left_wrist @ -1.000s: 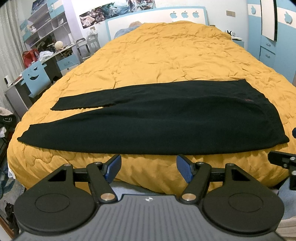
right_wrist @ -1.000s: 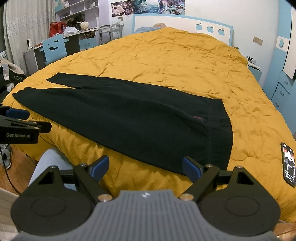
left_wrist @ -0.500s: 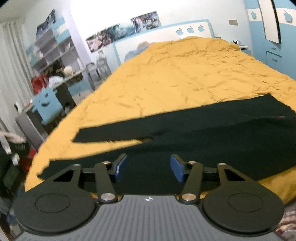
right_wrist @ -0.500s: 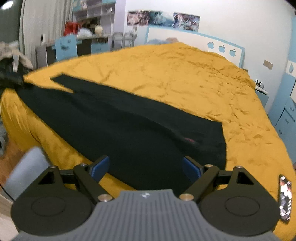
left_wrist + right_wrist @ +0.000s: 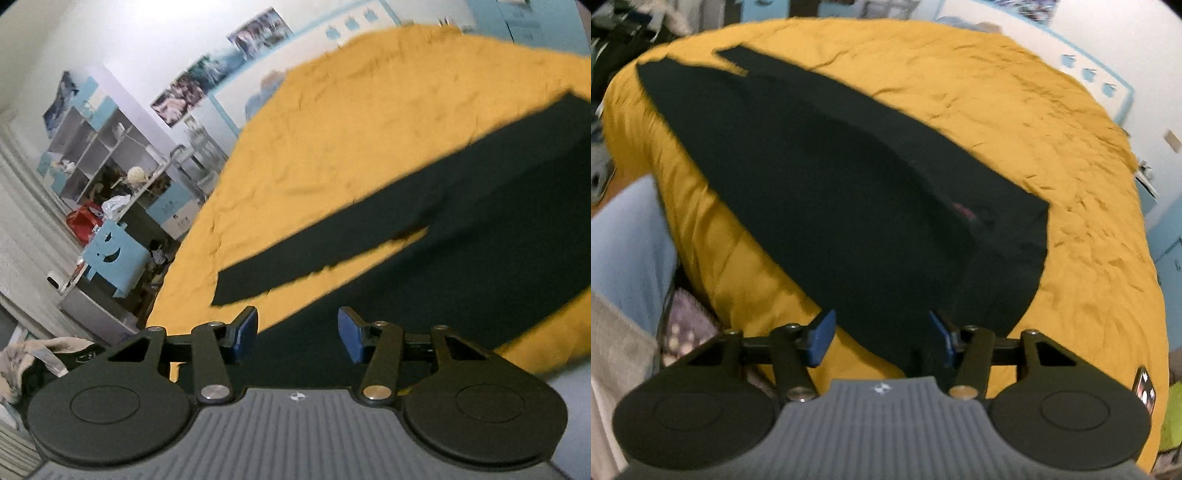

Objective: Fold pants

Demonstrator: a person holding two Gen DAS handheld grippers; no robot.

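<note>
Black pants [image 5: 461, 236] lie flat across the near side of a bed with a yellow quilt [image 5: 351, 129], legs to the left, waist to the right. The two legs are slightly apart at the hems. My left gripper [image 5: 297, 334] is open, low over the near leg close to its hem. In the right wrist view the pants [image 5: 831, 184] stretch away to the upper left. My right gripper [image 5: 881, 338] is open over the near edge of the pants by the waist, which is at the right.
A desk with a blue chair [image 5: 112, 260] and shelves [image 5: 92, 147] stand left of the bed. A phone [image 5: 1144, 387] lies on the quilt at the near right corner. A headboard with apple shapes [image 5: 1086, 72] is at the far end.
Both grippers have moved forward and down toward the near edge of the pants. The left view has tilted and swung toward the leg hems; the right has closed in on the waist.
</note>
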